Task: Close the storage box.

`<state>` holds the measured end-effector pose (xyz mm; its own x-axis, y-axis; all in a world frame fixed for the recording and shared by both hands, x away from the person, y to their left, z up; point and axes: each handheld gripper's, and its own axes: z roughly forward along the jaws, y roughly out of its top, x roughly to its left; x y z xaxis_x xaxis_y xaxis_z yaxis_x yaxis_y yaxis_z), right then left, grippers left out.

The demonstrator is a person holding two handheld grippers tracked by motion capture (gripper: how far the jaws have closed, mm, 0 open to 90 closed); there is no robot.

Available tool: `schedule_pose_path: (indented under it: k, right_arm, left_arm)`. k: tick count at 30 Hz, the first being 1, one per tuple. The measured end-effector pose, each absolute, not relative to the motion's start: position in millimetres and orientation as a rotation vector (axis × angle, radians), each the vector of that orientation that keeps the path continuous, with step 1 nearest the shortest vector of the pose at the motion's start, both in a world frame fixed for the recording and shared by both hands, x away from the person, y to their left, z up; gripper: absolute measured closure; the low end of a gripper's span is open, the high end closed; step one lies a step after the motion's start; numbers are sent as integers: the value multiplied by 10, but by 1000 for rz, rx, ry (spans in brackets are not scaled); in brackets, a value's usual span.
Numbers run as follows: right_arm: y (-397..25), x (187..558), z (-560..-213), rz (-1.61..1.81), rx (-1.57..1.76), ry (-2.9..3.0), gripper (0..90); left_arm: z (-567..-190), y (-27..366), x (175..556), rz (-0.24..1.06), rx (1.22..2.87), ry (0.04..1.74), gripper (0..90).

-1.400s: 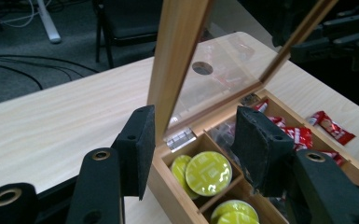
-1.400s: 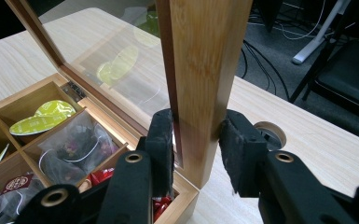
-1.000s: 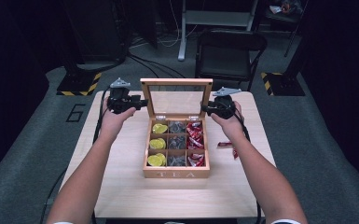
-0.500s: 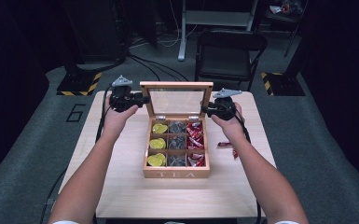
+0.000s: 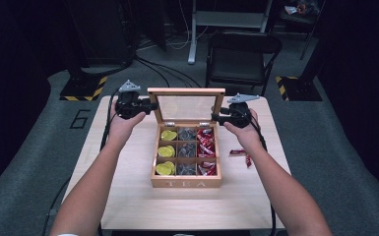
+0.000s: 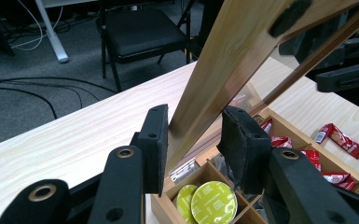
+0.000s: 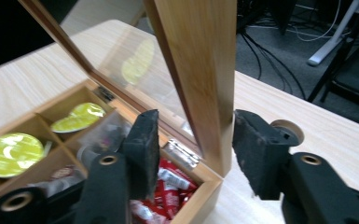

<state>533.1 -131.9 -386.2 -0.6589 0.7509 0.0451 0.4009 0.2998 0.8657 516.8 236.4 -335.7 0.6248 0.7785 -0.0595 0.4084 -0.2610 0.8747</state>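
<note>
The left tongs (image 5: 150, 104) stand at the left edge of the raised lid (image 5: 187, 105) of the wooden tea box (image 5: 186, 183). In the left gripper view the two black jaws are apart, and the wooden side rail of the lid (image 6: 224, 70) passes between them; one pad seems to touch the wood, the other stands just beside it, so the lid is not clamped. I think this position lets the hand steady and guide the lid without pinching it.

The tea box sits in the middle of the counter (image 5: 128, 196), with its front wall, marked TEA, toward the person. The lid stands nearly upright on its hinges at the back. Inside, yellow-green capsules (image 5: 166, 151) fill the left column, dark packets (image 5: 187, 150) the middle one, and red packets (image 5: 206, 147) the right one. With the lid upright, all compartments are free to reach.

The right tongs (image 5: 215, 117) are at the right edge of the lid, lower down, near the hinge. In the right gripper view the jaws are also apart, around the side rail of the lid (image 7: 200, 70), with a visible gap at the outer pad. One gripper at each edge probably keeps the lid from twisting when it turns.

Two more red packets (image 5: 241, 155) lie on the counter, right of the box, apart from it.
</note>
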Motion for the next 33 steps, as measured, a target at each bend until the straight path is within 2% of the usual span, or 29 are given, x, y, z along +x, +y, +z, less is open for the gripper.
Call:
schedule_pose_path:
  k: [33]
  right_arm:
    - [-1441, 4667, -3413, 1405, 869, 2199, 492]
  left_arm:
    - [-3527, 2358, 4707, 486, 1926, 901, 587]
